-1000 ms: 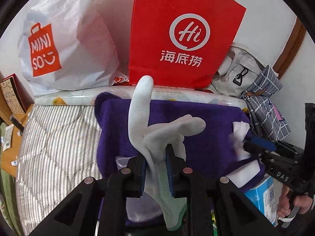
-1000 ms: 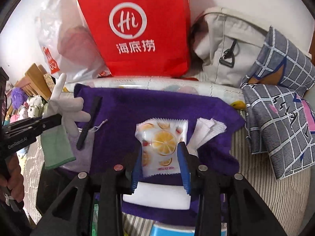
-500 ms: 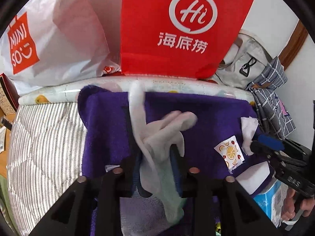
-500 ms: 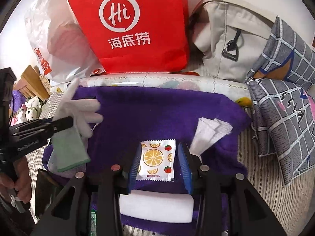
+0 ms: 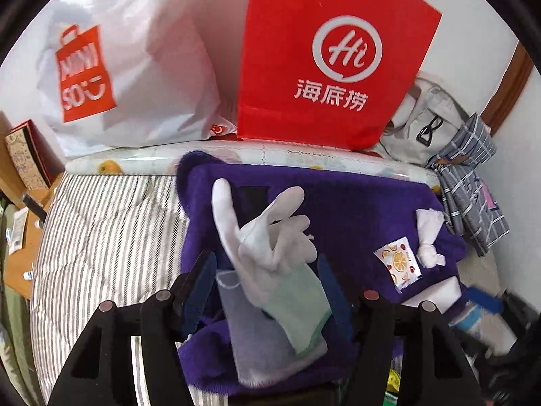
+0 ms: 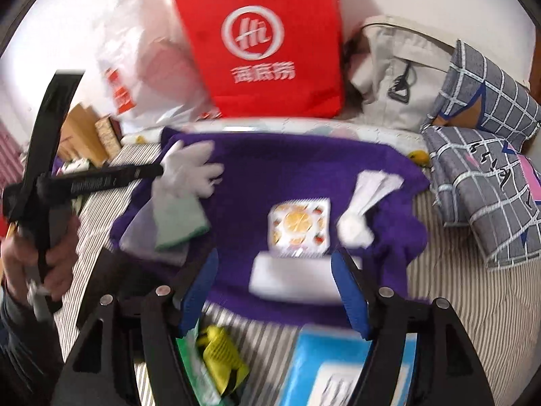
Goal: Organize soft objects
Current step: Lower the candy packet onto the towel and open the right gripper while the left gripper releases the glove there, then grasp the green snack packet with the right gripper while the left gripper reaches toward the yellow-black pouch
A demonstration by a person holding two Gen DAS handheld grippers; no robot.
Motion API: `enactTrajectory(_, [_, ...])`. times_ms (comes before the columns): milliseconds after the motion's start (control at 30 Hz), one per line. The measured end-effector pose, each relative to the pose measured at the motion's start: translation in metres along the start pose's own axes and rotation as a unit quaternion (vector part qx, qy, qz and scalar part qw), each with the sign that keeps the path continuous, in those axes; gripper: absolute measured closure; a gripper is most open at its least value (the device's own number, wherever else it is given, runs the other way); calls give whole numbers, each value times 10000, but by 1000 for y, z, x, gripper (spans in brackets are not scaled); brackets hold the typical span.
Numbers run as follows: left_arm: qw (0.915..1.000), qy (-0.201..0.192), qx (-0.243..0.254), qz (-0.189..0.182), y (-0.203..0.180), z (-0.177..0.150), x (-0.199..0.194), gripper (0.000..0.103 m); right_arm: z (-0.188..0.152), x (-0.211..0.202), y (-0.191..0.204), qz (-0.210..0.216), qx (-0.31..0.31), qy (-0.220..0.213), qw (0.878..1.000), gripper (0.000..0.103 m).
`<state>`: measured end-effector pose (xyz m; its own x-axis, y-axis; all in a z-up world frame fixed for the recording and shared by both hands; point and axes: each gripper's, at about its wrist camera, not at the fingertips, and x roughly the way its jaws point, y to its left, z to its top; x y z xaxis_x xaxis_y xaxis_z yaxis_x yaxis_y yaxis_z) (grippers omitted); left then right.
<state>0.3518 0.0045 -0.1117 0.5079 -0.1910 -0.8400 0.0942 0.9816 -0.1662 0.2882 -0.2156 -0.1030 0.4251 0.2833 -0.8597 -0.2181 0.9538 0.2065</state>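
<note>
Left wrist camera close above purple towel [image 5: 355, 209], facing red bag [image 5: 334, 57], right wrist camera slightly farther back, both sharing these.

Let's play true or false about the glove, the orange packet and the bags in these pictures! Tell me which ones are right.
1. The white glove lies on the purple towel. True.
2. The left tool is squeezing the glove. False: its jaws are open and the glove lies between them, not pinched.
3. The orange-print packet lies on the purple towel. True.
4. The right tool holds the packet. False: its jaws are open and the packet lies beyond them.
5. The big bag with the white circle logo is blue. False: it is red.
6. A crumpled white tissue lies beside the packet. True.
</note>
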Motion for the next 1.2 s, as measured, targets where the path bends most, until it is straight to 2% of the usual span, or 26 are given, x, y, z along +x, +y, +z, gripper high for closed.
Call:
enactTrajectory(100, [9999, 12, -97, -28, 6, -7, -9, 42, -20, -2, 12, 176, -136, 119, 9997, 34])
enactTrajectory(167, [10000, -27, -92, -26, 10, -13, -18, 42, -33, -2, 22, 253, -226, 257, 9991, 39])
enactTrajectory(367, [9997, -136, -155, -109, 18, -31, -40, 42, -64, 2, 62, 595, -845, 634, 9926, 42])
enactTrajectory(567, [9997, -151, -118, -147, 23, -49, -52, 42, -75, 20, 75, 181, -1124, 938, 9891, 42])
enactTrajectory(867, [9996, -123, -249, -103, 40, -67, -58, 42, -73, 52, 80, -166, -1420, 1260, 9817, 42])
enactTrajectory(1000, [9996, -106, -236, -65, 45, -74, -62, 42, -69, 42, 74, -217, -1320, 1074, 9852, 66])
enactTrajectory(1067, [9997, -115, -212, -17, 46, -77, -64, 42, -67, 33, 69, -45, -1176, 954, 9885, 67])
enactTrajectory(1200, [9996, -110, -257, -28, 47, -83, -69, 42, -70, 25, 67, -81, -1082, 795, 9909, 68])
